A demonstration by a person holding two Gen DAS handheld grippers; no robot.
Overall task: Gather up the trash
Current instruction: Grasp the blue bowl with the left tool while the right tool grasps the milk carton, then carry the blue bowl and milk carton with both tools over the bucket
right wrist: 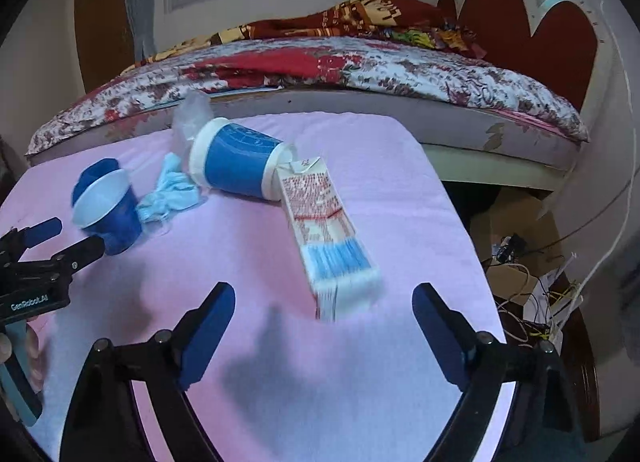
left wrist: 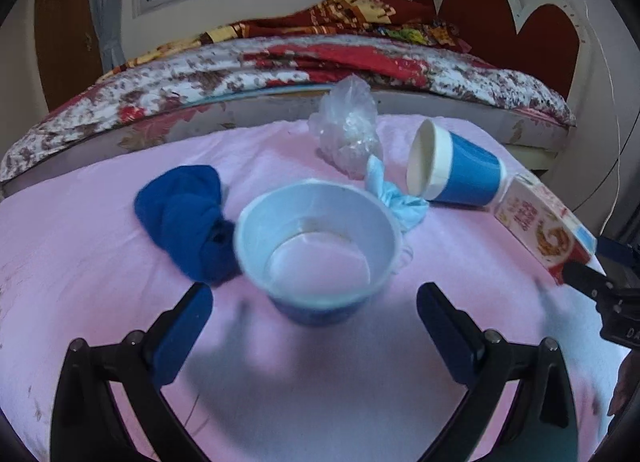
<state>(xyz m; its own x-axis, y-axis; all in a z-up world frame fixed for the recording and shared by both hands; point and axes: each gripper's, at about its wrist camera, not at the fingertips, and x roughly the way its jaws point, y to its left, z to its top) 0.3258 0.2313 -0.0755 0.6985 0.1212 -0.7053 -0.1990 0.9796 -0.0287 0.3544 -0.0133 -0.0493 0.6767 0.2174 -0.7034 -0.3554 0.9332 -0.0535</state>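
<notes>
An upright blue-and-white paper cup (left wrist: pixel 318 250) stands on the pink cloth just ahead of my open left gripper (left wrist: pixel 316 318); it also shows in the right wrist view (right wrist: pixel 107 214). A second blue cup (left wrist: pixel 454 168) (right wrist: pixel 236 164) lies on its side. A red-and-white carton (right wrist: pixel 326 234) (left wrist: pixel 544 224) lies flat just ahead of my open right gripper (right wrist: pixel 324 318). A crumpled light-blue tissue (left wrist: pixel 394 194) (right wrist: pixel 168 196), a clear plastic bag (left wrist: pixel 348 130) (right wrist: pixel 192 112) and a dark blue cloth wad (left wrist: pixel 182 214) lie around the cups.
The pink cloth-covered table (right wrist: pixel 280 362) ends at the right, where boxes and tangled cables (right wrist: pixel 528 274) sit on the floor. A bed with a floral quilt (right wrist: pixel 320 66) runs behind the table. The left gripper's fingers (right wrist: pixel 86 250) show at the right view's left edge.
</notes>
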